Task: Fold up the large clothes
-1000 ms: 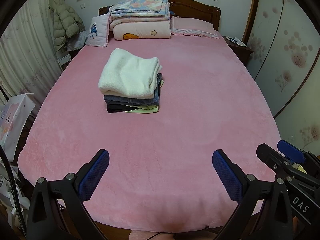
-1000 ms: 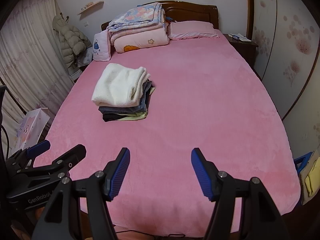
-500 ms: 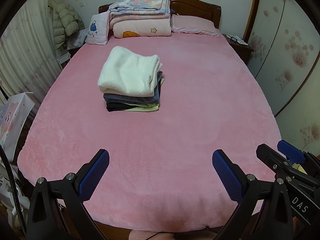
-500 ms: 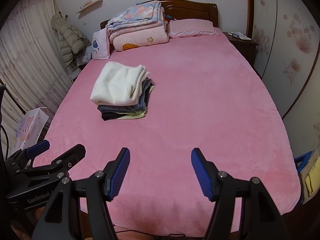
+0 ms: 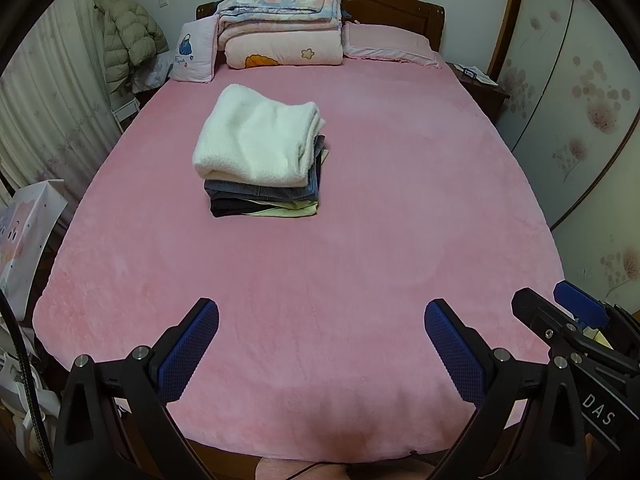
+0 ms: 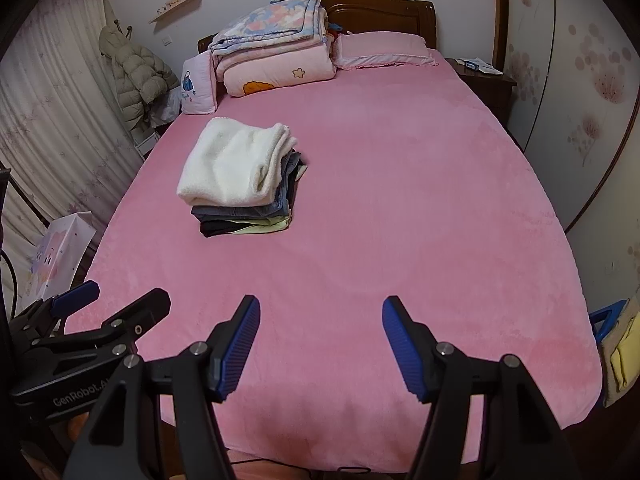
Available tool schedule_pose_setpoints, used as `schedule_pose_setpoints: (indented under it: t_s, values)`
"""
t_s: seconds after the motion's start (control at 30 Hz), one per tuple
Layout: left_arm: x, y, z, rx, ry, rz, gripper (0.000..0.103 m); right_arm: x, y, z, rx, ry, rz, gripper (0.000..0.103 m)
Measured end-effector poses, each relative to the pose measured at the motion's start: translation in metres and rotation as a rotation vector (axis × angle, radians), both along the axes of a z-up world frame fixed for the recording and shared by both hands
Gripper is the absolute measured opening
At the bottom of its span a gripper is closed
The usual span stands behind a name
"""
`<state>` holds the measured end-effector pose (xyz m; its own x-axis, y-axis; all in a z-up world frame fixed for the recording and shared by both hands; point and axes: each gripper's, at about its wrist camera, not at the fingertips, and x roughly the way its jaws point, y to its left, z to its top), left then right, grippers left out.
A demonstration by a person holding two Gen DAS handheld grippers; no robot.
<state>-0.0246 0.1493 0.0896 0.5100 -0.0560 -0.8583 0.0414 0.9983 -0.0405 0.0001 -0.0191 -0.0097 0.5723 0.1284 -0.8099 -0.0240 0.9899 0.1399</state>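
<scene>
A stack of folded clothes (image 5: pixel 262 168) (image 6: pixel 244 184) lies on the pink bed (image 5: pixel 360 240) (image 6: pixel 400 220), left of its middle. A fluffy white garment (image 5: pixel 256 140) is on top, with grey, black and pale green pieces under it. My left gripper (image 5: pixel 320 322) hangs open over the bed's near edge, nothing between its blue pads. My right gripper (image 6: pixel 320 316) is also open and empty, over the same edge. Each gripper shows at the side of the other's view. The stack is well beyond both.
Folded quilts (image 5: pixel 280 28) and a pink pillow (image 5: pixel 384 44) sit at the wooden headboard. A padded coat (image 5: pixel 128 36) hangs at the left by the curtain. A gift bag (image 6: pixel 56 256) stands left of the bed. A nightstand (image 6: pixel 480 76) and wardrobe doors are on the right.
</scene>
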Motion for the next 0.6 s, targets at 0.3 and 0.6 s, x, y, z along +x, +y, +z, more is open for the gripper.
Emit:
schedule_pose_setpoints:
  t_s: [0.3, 0.6]
  values:
    - [0.0011, 0.0007, -0.0021, -0.002, 0.008, -0.002, 0.102, 0.0017, -0.0014, -0.0021, 0.003, 0.008, -0.001, 0.064]
    - [0.0049, 0.0039, -0.0042, -0.004, 0.02, -0.01, 0.102, 0.0046, -0.003, -0.0052, 0.006, 0.019, -0.005, 0.064]
